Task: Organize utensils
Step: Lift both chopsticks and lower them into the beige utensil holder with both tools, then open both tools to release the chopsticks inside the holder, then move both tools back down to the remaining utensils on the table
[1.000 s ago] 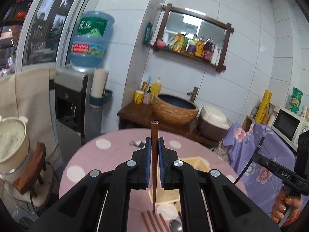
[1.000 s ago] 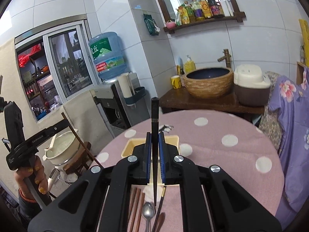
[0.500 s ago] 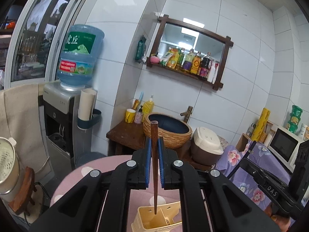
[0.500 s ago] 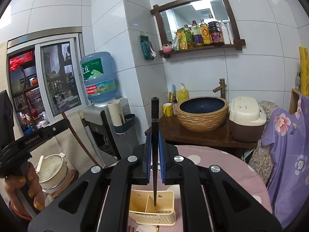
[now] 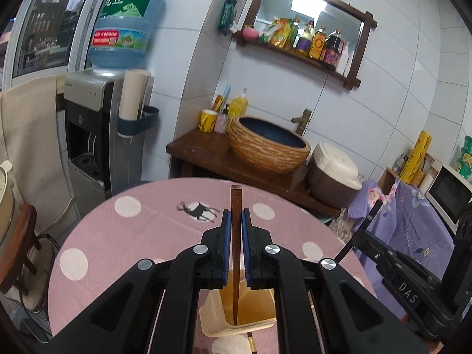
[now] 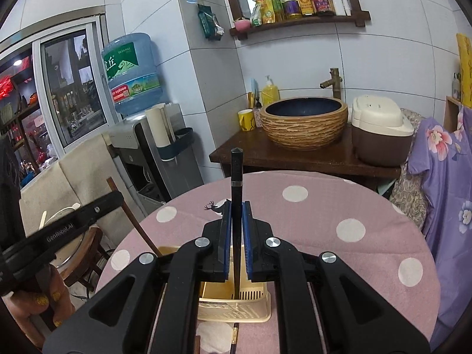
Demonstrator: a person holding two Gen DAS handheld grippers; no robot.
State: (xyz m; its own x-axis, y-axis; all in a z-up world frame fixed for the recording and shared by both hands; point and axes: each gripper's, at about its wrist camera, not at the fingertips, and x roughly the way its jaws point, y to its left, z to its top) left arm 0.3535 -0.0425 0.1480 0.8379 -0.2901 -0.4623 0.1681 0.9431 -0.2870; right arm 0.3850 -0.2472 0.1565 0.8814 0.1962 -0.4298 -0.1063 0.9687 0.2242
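Left wrist view first: my left gripper (image 5: 235,227) is clamped on a brown wooden chopstick (image 5: 235,206), held upright with its thin end pointing down into the cream utensil holder (image 5: 212,318) on the pink polka-dot bench (image 5: 124,236); I judge I hold it vertical so it can drop straight into a compartment. Far left stands a water dispenser with a blue bottle (image 5: 126,23) whose green label carries Chinese characters and a red band with figures I cannot read surely. At the right edge the other tool's black arm reads "DAS" (image 5: 408,292). Right wrist view: at the left the other tool's arm reads "GenRobot.AI" (image 6: 63,233), then my right gripper (image 6: 237,230) is pinched tight on a black chopstick (image 6: 236,183), likewise upright, its tip down inside the same slotted holder (image 6: 259,303). More utensils lie on the bench just before the holder, mostly hidden under my gripper.
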